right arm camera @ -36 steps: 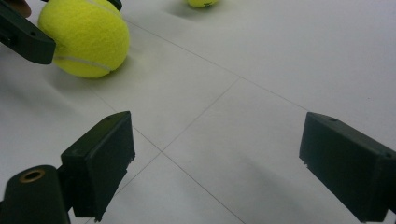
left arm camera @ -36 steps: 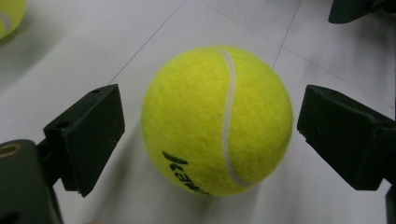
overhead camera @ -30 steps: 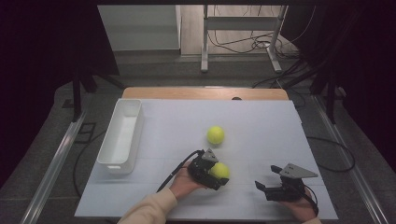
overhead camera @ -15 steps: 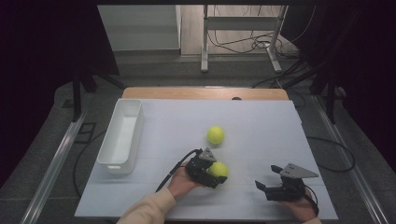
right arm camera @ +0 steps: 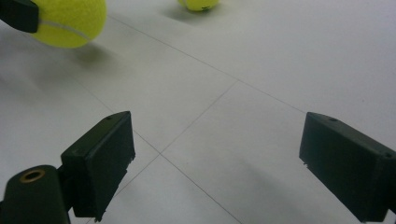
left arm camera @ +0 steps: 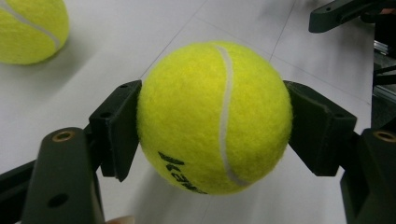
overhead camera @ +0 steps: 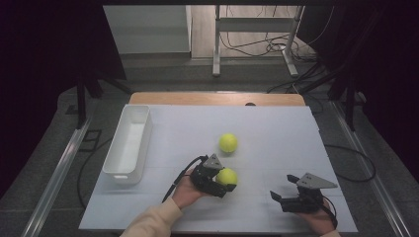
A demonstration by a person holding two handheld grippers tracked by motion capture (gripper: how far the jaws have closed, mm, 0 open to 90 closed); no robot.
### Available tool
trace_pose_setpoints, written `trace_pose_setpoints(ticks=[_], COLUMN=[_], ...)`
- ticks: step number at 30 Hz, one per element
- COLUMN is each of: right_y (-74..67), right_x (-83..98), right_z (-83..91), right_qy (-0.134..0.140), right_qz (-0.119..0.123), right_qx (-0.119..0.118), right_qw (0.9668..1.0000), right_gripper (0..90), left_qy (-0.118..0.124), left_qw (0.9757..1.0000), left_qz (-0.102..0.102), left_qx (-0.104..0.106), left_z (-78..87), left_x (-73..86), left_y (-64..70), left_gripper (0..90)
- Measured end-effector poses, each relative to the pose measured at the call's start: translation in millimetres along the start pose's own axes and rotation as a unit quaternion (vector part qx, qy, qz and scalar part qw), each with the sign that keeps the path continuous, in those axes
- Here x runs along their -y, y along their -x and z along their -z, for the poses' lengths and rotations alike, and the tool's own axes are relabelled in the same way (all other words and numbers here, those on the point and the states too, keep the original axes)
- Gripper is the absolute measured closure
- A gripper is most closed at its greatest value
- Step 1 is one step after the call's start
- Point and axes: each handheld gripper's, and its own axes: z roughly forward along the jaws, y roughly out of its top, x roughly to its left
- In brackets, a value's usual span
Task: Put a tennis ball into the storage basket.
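A yellow tennis ball (overhead camera: 227, 176) (left arm camera: 212, 116) sits between the jaws of my left gripper (overhead camera: 228, 178) (left arm camera: 212, 126), and both pads press on its sides; the gripper is shut on it. Its shadow on the white table (overhead camera: 276, 133) suggests it hangs just above the surface. The same ball (right arm camera: 70, 21) appears at the top left of the right gripper view. A second tennis ball (overhead camera: 228, 142) (left arm camera: 30, 28) (right arm camera: 198, 3) lies loose farther back on the table. My right gripper (overhead camera: 279, 197) (right arm camera: 215, 163) stands open near the front right with nothing between its jaws.
A long white bin (overhead camera: 129, 143) stands along the table's left side. Beyond the table's far edge are a metal frame leg (overhead camera: 216, 44) and cables (overhead camera: 257, 47) on the floor. Metal rails run along both sides of the table.
My left gripper and the ball in it have shifted slightly left and away from the front edge. The right gripper and the loose ball have not moved.
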Motion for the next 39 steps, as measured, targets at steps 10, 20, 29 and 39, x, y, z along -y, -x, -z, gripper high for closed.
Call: trace_pose_setpoints(ticks=[10,20,29,39], right_y=[-0.1,-0.1,0.0,0.6], right_x=[-0.1,0.1,0.1,-0.3], right_z=[0.2,-0.4,-0.4,-0.2], right_qy=[0.000,-0.002,-0.001,0.000], right_qz=[0.001,0.000,0.000,0.001], right_qx=[0.001,0.001,0.002,0.004], right_qw=[1.0000,1.0000,1.0000,1.0000], right_gripper=[10.5,10.5,10.5,10.6], left_qy=[0.019,0.033,0.051,0.072], left_qw=[0.9998,0.9993,0.9984,0.9969], left_qz=[0.003,0.007,0.010,0.015], left_qx=[-0.011,-0.016,-0.022,-0.028], left_z=[16.1,27.7,40.4,56.2], left_x=[2.1,2.9,0.4,-2.4], left_y=[-1.7,-6.2,-8.5,-10.5], left_gripper=[25.9,25.9,25.9,25.9])
